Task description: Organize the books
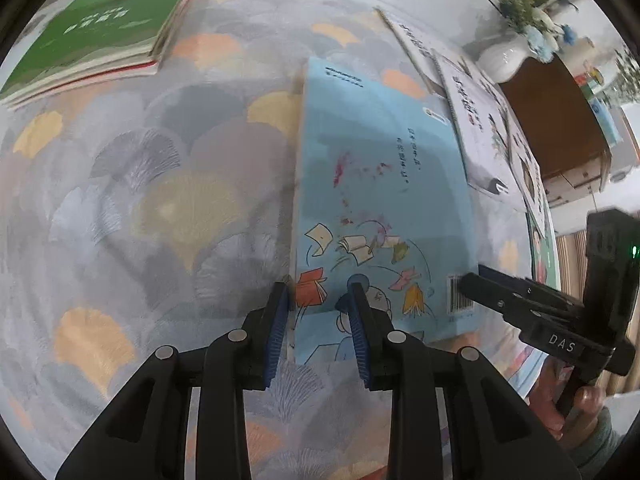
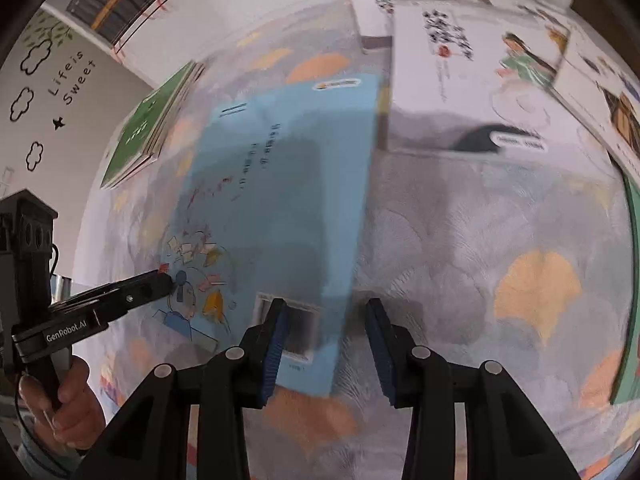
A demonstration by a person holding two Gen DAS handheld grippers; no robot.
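Observation:
A light blue picture book (image 1: 380, 184) lies flat over the patterned tablecloth (image 1: 160, 200), its barcode corner toward me. My left gripper (image 1: 318, 292) straddles the book's near left edge. One pad rests on the cover and the other sits just beside the spine, so the jaws are narrowly apart. My right gripper (image 2: 326, 304) straddles the blue book's (image 2: 280, 200) near right edge. Its left pad is over the barcode and its right pad hangs over bare cloth. Each gripper shows in the other's view: the right gripper (image 1: 468, 280) and the left gripper (image 2: 166, 280).
A stack topped by a green book (image 1: 100, 36) sits at the far left. Several white illustrated books (image 1: 476, 128) overlap at the far right. A white vase (image 1: 500, 60) and a wooden cabinet (image 1: 560, 120) stand beyond the table. A person's hand (image 2: 68, 396) holds the left gripper's handle.

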